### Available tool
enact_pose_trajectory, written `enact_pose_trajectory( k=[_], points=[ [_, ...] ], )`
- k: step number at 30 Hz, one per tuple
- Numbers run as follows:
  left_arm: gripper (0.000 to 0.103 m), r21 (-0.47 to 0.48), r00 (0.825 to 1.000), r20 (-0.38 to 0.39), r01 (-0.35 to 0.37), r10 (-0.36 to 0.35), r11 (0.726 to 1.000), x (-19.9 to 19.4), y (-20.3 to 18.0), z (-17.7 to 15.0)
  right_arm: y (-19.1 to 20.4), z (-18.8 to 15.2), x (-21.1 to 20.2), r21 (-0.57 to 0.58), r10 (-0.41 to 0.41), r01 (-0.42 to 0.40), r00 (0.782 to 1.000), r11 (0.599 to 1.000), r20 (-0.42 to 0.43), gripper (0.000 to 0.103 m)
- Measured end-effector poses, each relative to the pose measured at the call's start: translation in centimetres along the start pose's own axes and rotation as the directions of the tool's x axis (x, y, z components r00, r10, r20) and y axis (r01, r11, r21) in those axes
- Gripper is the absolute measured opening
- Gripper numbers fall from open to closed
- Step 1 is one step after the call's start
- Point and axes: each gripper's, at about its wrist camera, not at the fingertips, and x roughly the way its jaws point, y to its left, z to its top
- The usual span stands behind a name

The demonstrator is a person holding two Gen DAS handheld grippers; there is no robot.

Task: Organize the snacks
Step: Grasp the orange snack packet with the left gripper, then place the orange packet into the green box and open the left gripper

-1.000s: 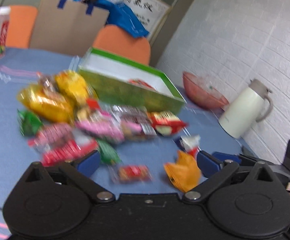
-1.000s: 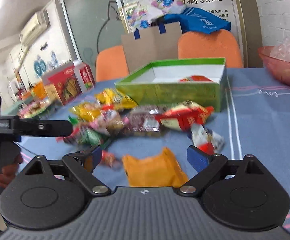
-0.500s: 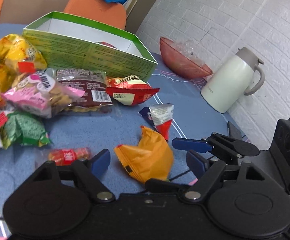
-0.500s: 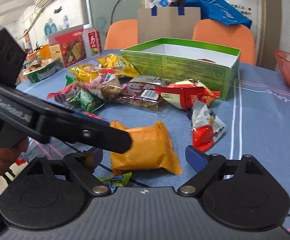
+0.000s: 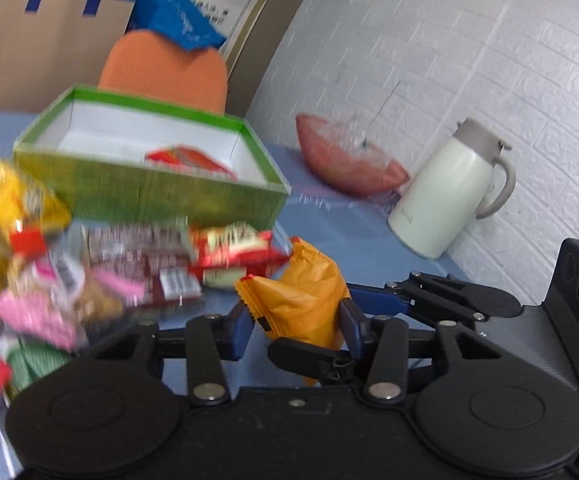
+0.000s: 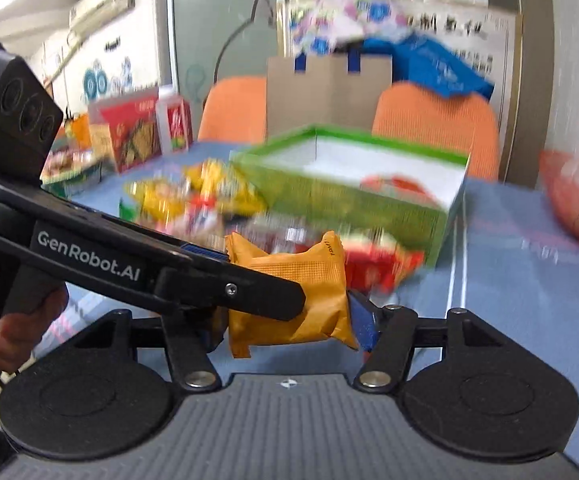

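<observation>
Orange snack packet (image 5: 305, 300) lifted off the blue tabletop (image 5: 341, 232), pinched between closing left gripper (image 5: 295, 330) fingers. Also flanked by right gripper (image 6: 289, 326) fingers, closing slightly, contact unclear. Beyond: blurred snack pile (image 5: 89, 264), green box (image 5: 149, 184).

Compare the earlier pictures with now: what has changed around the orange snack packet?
Both grippers have closed in on the orange snack packet. The left gripper is closing around it; the right gripper also brackets it. The green box and white jug stayed put.
</observation>
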Motion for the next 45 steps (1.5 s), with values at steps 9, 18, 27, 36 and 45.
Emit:
enact_pose_trajectory(
  k=[9,18,27,36,45],
  points=[
    [0.066,0.052,0.996,0.086,-0.008,0.004,0.999,1.5,1.2,6.1,-2.3,5.3,2.3,-0.025,-0.037,0.04,0.992,0.999,0.118,0.1],
    [0.067,-0.006,0.999,0.047,0.009,-0.009,1.0,6.4,5.2,9.5,-5.7,7.0,7.1,0.023,-0.074,0.072,0.992,0.997,0.102,0.1],
    [0.068,-0.017,1.0,0.006,0.0,0.0,1.0,10.2,7.5,11.2,-8.2,6.9,10.7,0.071,-0.077,0.071,0.993,0.995,0.092,0.1],
    [0.103,-0.019,0.992,0.034,-0.124,0.124,0.992,10.3,7.8,10.4,-8.3,6.6,11.7,0.04,-0.131,0.129,0.989,0.991,0.064,0.103],
    [0.103,-0.038,0.996,0.076,-0.046,0.049,0.998,0.7,4.6,7.9,-6.0,5.1,2.9,0.035,-0.104,0.099,0.98,0.994,0.17,0.103]
  ],
)
